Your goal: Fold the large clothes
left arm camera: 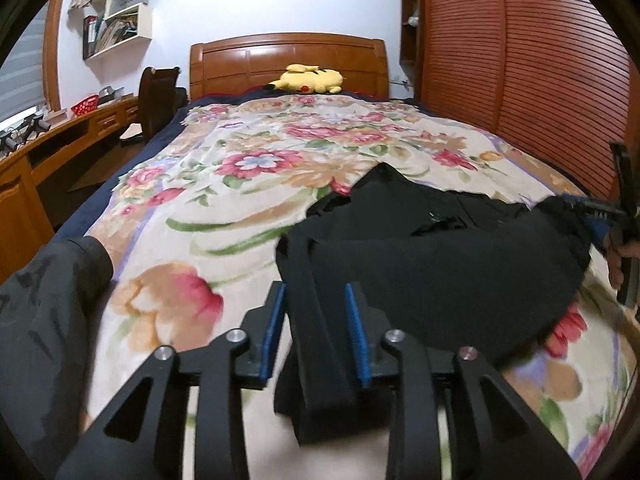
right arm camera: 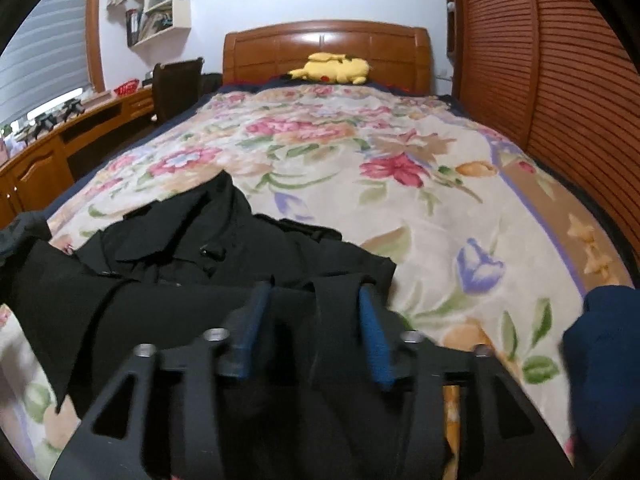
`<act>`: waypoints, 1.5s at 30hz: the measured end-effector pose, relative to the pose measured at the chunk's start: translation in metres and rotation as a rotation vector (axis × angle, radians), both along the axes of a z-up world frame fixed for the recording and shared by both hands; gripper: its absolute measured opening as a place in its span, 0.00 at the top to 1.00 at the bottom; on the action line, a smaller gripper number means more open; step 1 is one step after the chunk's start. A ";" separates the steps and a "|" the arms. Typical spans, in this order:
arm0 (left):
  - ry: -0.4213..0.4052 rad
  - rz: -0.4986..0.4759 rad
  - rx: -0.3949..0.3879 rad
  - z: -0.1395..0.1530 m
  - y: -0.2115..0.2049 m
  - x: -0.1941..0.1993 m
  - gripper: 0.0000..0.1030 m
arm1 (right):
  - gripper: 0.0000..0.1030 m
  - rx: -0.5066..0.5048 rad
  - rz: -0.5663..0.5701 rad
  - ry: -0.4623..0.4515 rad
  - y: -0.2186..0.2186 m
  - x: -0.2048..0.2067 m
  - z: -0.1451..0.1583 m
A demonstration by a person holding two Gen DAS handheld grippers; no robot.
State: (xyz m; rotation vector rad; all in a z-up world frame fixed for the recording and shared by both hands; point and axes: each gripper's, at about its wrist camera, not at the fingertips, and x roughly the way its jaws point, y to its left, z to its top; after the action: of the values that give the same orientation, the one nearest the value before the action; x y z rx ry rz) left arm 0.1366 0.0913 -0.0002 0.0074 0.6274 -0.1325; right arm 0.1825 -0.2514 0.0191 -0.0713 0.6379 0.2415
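A large black garment (left arm camera: 432, 256) lies bunched on the flowered bedspread (left arm camera: 248, 168) near the foot of the bed. My left gripper (left arm camera: 316, 300) is open, its blue pads (left arm camera: 276, 320) on either side of a thick black band of the garment, not pressing it. In the right wrist view the same garment (right arm camera: 192, 248) spreads to the left. My right gripper (right arm camera: 312, 300) is open too, with a strip of black cloth between its blue pads (right arm camera: 372, 332). The right gripper also shows at the right edge of the left wrist view (left arm camera: 624, 216).
A yellow plush toy (left arm camera: 306, 79) lies by the wooden headboard (left arm camera: 288, 56). A slatted wooden wardrobe (left arm camera: 520, 48) runs along the right side. A desk (left arm camera: 60, 140) and chair (left arm camera: 158, 96) stand on the left. My dark sleeve (left arm camera: 44, 312) is at lower left.
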 end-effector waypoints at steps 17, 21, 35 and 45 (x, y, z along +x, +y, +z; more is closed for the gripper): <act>0.072 -0.072 0.001 -0.034 -0.021 -0.042 0.57 | 0.45 -0.108 -0.033 -0.026 -0.035 -0.080 -0.014; 0.095 -0.058 -0.015 -0.040 -0.016 -0.044 0.57 | 0.45 -0.112 -0.050 0.000 -0.044 -0.088 -0.023; 0.167 -0.043 -0.002 -0.060 -0.013 -0.034 0.57 | 0.45 -0.101 -0.021 0.113 -0.034 -0.066 -0.054; 0.210 -0.014 -0.019 -0.067 -0.007 -0.024 0.56 | 0.34 -0.089 -0.040 0.141 -0.038 -0.055 -0.066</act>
State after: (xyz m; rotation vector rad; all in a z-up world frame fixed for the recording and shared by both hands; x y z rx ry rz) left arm 0.1125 0.0845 -0.0669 -0.0206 0.8358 -0.1535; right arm 0.1276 -0.2889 -0.0472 -0.1277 0.7898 0.1808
